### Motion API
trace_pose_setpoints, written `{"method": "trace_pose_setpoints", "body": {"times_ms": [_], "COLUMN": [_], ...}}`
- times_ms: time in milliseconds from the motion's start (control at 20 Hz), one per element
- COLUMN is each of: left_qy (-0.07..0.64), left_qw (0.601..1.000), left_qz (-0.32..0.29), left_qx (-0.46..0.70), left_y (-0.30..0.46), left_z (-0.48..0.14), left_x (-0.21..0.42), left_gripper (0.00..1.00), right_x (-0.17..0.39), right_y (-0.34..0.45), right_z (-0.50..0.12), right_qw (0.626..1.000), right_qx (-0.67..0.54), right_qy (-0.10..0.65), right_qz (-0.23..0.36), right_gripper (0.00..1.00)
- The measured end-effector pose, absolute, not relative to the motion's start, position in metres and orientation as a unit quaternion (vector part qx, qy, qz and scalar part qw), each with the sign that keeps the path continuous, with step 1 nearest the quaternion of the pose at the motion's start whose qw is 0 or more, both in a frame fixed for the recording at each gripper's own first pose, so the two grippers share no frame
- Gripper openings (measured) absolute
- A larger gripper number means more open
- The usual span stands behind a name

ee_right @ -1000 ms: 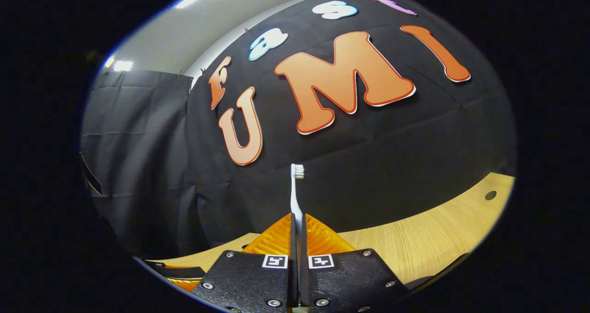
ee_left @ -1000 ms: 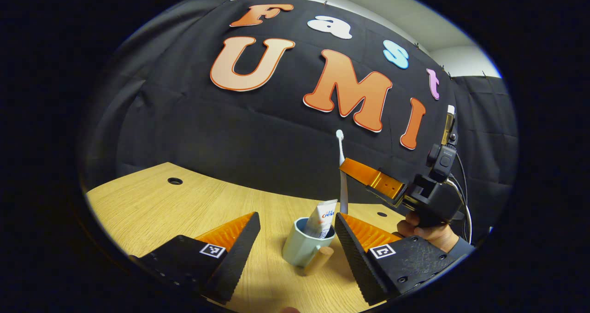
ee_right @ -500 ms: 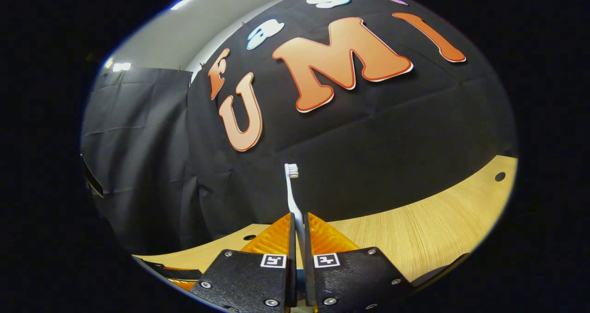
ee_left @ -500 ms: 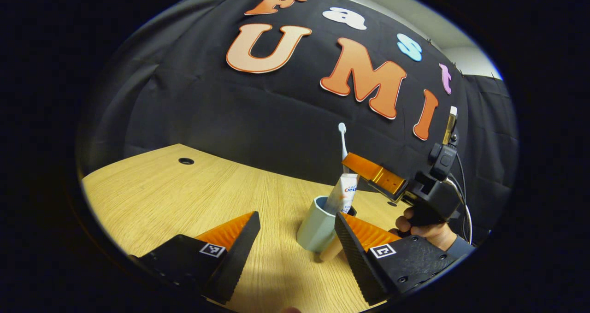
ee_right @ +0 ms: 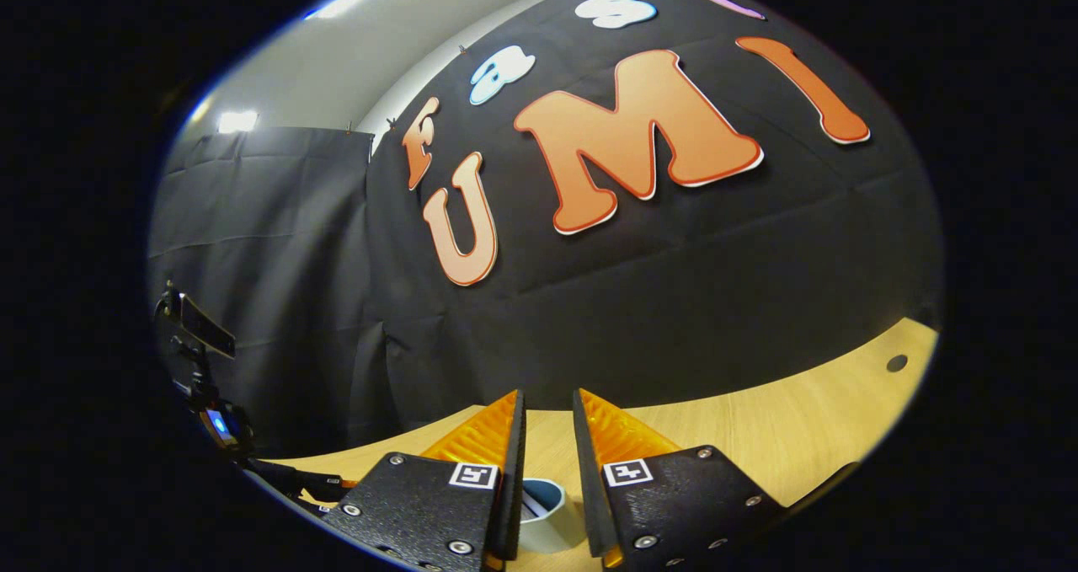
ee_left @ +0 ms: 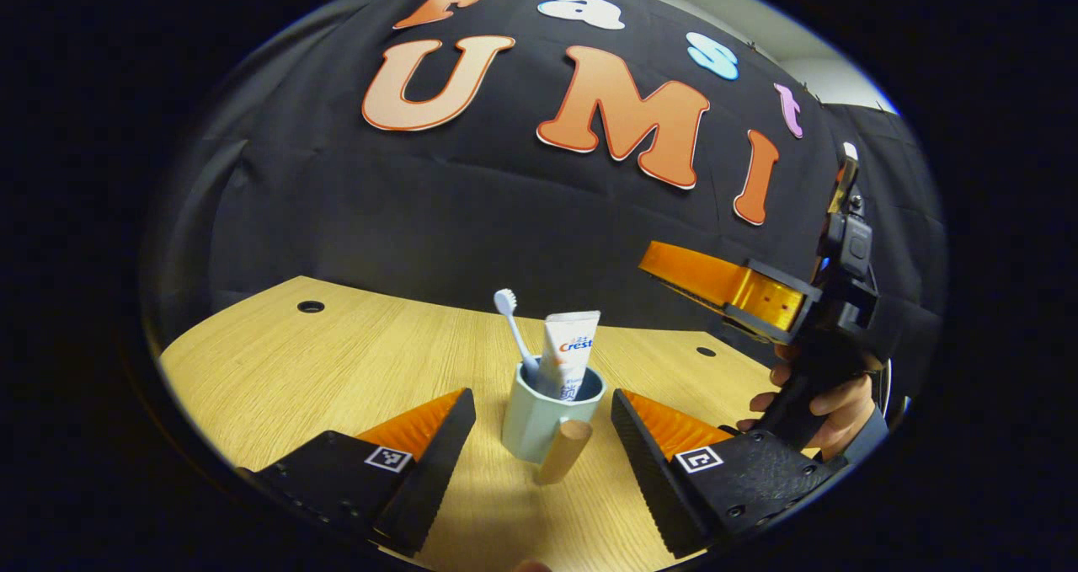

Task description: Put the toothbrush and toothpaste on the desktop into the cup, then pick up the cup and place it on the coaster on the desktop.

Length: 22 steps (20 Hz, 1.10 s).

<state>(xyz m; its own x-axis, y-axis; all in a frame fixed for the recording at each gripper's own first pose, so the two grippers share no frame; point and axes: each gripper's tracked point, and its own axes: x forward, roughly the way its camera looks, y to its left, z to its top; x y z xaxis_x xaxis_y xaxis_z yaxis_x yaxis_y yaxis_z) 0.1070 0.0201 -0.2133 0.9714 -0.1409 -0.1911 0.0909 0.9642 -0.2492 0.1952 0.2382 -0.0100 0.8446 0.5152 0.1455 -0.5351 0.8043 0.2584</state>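
Toothbrush (ee_left: 511, 326) and toothpaste (ee_left: 566, 363) stand in the cup (ee_left: 539, 424) on the desktop (ee_left: 337, 361). Left gripper (ee_left: 543, 446), spread wide and empty, flanks the cup. Right gripper (ee_right: 547, 458), slightly parted and empty, hangs above it.

1. The white toothpaste tube (ee_left: 566, 358), standing upright in the pale blue-green cup (ee_left: 539, 424) on the wooden desk, carries a blue brand word with a red mark near its top; smaller print lower on the tube is too small to make out.
2. Small square black-and-white coded tags, with no letters or numbers, sit on the black finger bases of the left gripper (ee_left: 539, 437) and the right gripper (ee_right: 547, 437).
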Motion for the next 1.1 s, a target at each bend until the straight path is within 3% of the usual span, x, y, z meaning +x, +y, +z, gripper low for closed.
{"method": "trace_pose_setpoints", "body": {"times_ms": [150, 350, 500, 550, 600, 1100], "left_qy": [0.149, 0.206, 0.266, 0.288, 0.316, 0.463], "left_qw": [0.978, 0.974, 0.96, 0.954, 0.946, 0.886], "left_qz": [-0.052, -0.063, -0.072, -0.074, -0.068, -0.037], "left_qx": [-0.135, -0.071, -0.047, -0.041, -0.035, 0.009], "left_y": [0.013, 0.005, -0.003, -0.005, -0.004, -0.012], "left_z": [-0.207, -0.197, -0.207, -0.212, -0.221, -0.277], "left_x": [0.107, 0.121, 0.127, 0.128, 0.129, 0.143], "left_gripper": [0.97, 0.98, 0.98, 0.97, 0.98, 0.99], "right_x": [0.174, 0.147, 0.129, 0.125, 0.119, 0.055], "right_y": [0.212, 0.177, 0.149, 0.138, 0.128, 0.082], "right_z": [-0.005, 0.009, 0.011, 0.013, 0.014, 0.019], "right_qw": [0.956, 0.959, 0.962, 0.965, 0.967, 0.97], "right_qx": [0.099, 0.08, 0.07, 0.063, 0.057, 0.055], "right_qy": [-0.038, -0.045, -0.038, -0.04, -0.042, -0.052], "right_qz": [0.274, 0.268, 0.26, 0.252, 0.245, 0.233], "right_gripper": [0.49, 0.74, 0.84, 0.94, 0.89, 0.93]}}
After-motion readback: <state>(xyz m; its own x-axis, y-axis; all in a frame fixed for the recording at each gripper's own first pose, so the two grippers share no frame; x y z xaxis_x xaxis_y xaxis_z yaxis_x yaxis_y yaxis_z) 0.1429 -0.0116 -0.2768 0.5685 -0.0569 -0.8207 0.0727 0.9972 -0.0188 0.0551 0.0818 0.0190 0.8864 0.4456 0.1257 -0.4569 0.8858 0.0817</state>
